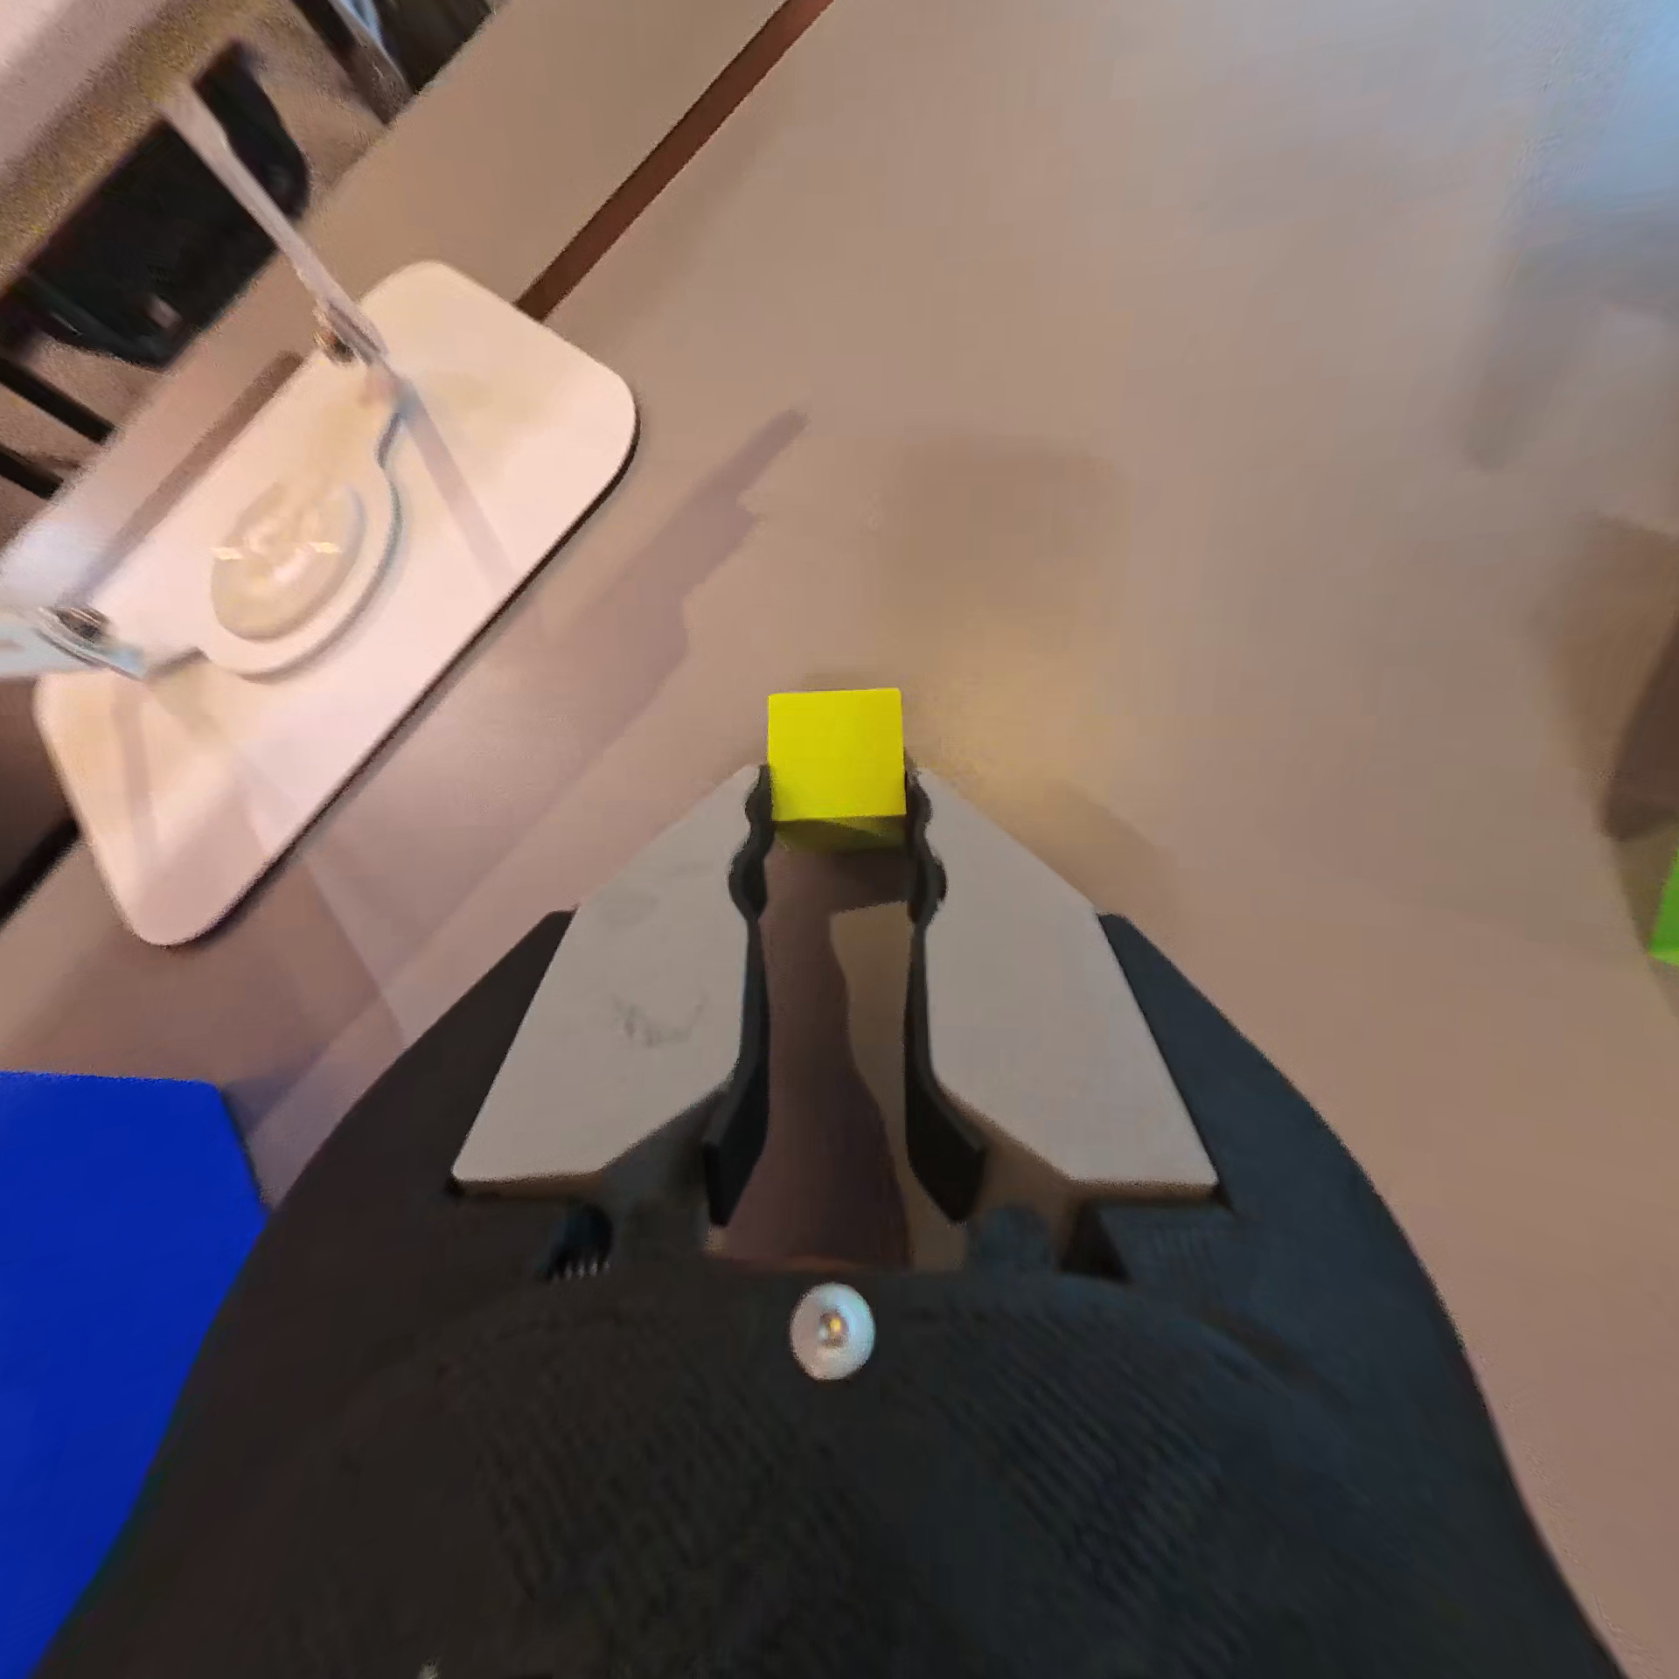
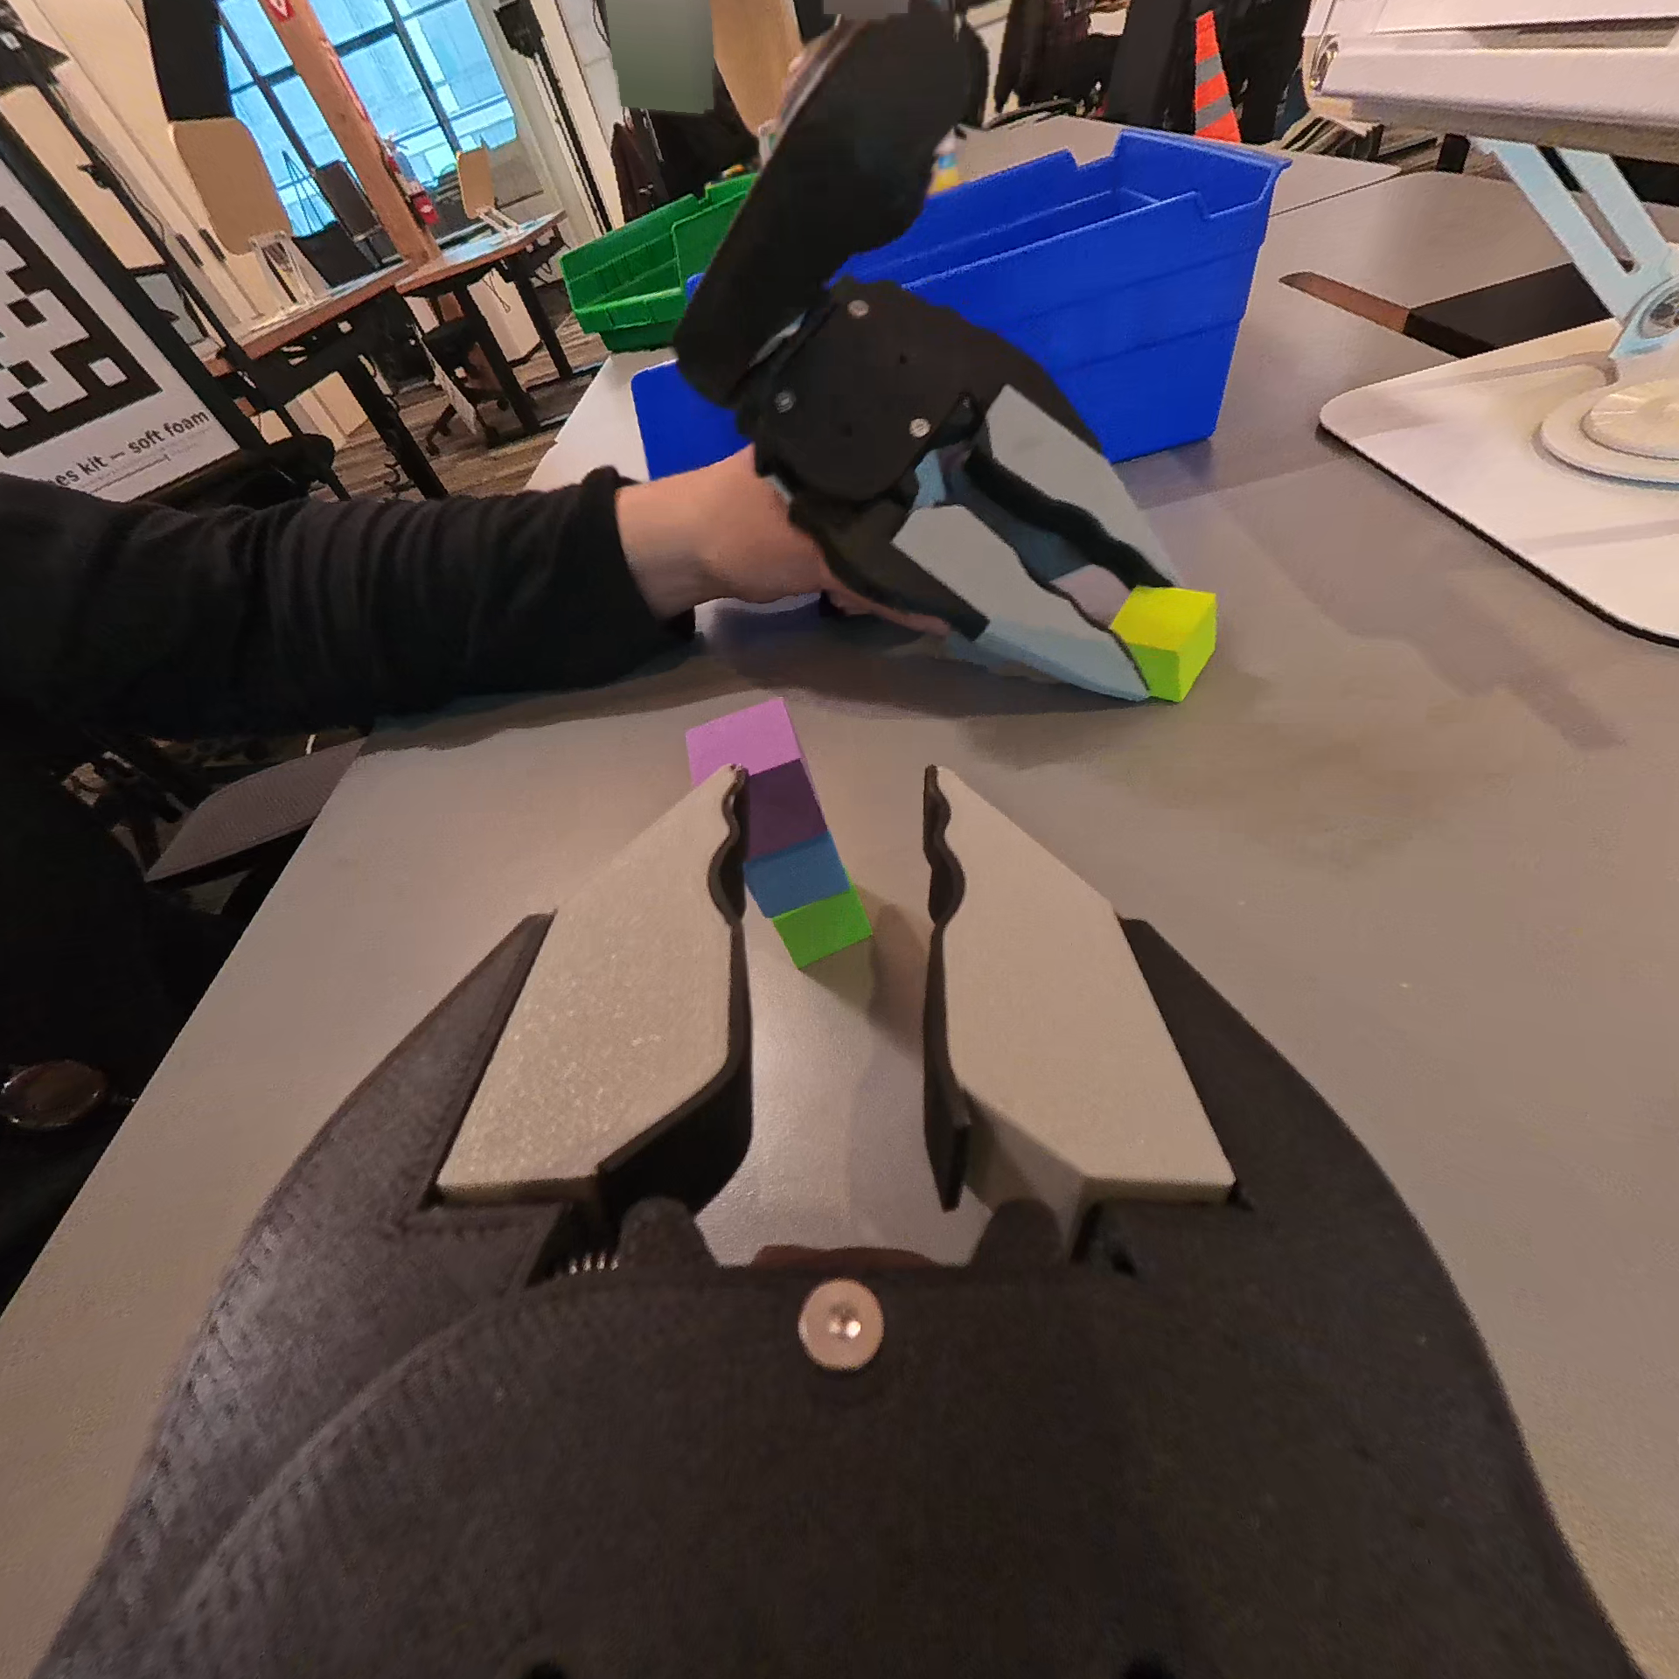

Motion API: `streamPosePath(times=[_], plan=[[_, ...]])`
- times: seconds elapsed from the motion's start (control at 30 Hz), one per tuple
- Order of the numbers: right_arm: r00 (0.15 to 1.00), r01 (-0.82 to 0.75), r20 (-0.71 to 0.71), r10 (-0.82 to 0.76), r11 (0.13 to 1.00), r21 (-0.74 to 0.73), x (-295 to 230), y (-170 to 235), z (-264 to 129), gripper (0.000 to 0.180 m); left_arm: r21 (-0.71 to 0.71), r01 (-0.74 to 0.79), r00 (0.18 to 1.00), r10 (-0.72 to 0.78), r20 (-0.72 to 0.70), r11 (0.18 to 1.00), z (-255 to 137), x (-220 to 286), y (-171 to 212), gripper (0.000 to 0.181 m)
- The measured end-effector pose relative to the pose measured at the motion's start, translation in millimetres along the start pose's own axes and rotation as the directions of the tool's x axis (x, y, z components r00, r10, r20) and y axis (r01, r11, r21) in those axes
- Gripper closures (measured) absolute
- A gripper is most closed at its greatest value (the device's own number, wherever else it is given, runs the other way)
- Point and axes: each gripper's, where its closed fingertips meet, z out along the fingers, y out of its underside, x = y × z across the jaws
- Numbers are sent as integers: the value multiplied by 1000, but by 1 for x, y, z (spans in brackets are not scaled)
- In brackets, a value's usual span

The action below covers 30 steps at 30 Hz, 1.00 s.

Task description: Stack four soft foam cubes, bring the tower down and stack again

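My left gripper point(image 1: 836, 799) is narrowed onto the yellow foam cube point(image 1: 834, 756) — both fingertips press its side faces, and the cube sits at the very tips, its lower edge on or just above the grey table point(image 1: 1181, 454); I cannot tell which. In the right wrist view that same gripper point(image 2: 1147, 640) slants down from my left hand point(image 2: 727, 554), with the cube point(image 2: 1167, 636) pinched at its end, beyond the tower and to its right.

My right gripper point(image 2: 831, 786) stands wide open and holds nothing. The tower of four cubes leans left between its fingers: green cube point(image 2: 822, 927) at the bottom on the table, blue cube point(image 2: 795, 877) on it, dark purple cube point(image 2: 786, 809) next, light purple cube point(image 2: 740, 740) on top. The left fingertip point(image 2: 727, 799) overlaps the upper cubes — touching or merely in front, I cannot say; the right fingertip is apart from the tower.

Beyond the tower stands a blue bin point(image 2: 1136, 300), a green bin point(image 2: 636, 273) behind it to the left. A white stand base point(image 2: 1454, 472) lies to the tower's far right.
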Motion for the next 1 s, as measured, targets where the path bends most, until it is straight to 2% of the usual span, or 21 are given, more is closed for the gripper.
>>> streamPosePath(times=[0.13,0.23,0.3,0.37,0.43,0.5,0.73,0.87,1.0], plan=[[1000,-10,-25,10,1000,5,5,-1,-1,146,154,-112,989,95,118,982,-20,1,-22,154],[998,-18,-65,19,1000,14,10,-4,-4,147,317,-270,952,203,227,909,-52,4,-56,154],[997,-29,-65,32,998,48,9,-11,-7,148,339,-457,874,343,345,822,-72,12,-72,154],[998,-45,-45,49,994,100,5,-22,-11,148,283,-661,727,501,469,695,-84,26,-80,154],[998,-65,-13,67,987,146,0,-32,-14,147,209,-784,585,584,562,585,-92,39,-85,154],[997,-77,7,77,983,167,-4,-37,-14,147,237,-811,563,603,565,535,-96,54,-91,154],[998,-50,-21,55,981,186,-9,-47,-9,146,272,-834,542,619,568,481,-109,71,-99,154],[999,-30,-25,35,979,204,-14,-53,-9,146,259,-863,497,640,586,433,-114,82,-102,154],[1000,-16,-9,19,980,196,-19,-52,-7,146,260,-870,488,648,585,420,-114,88,-103,154]])
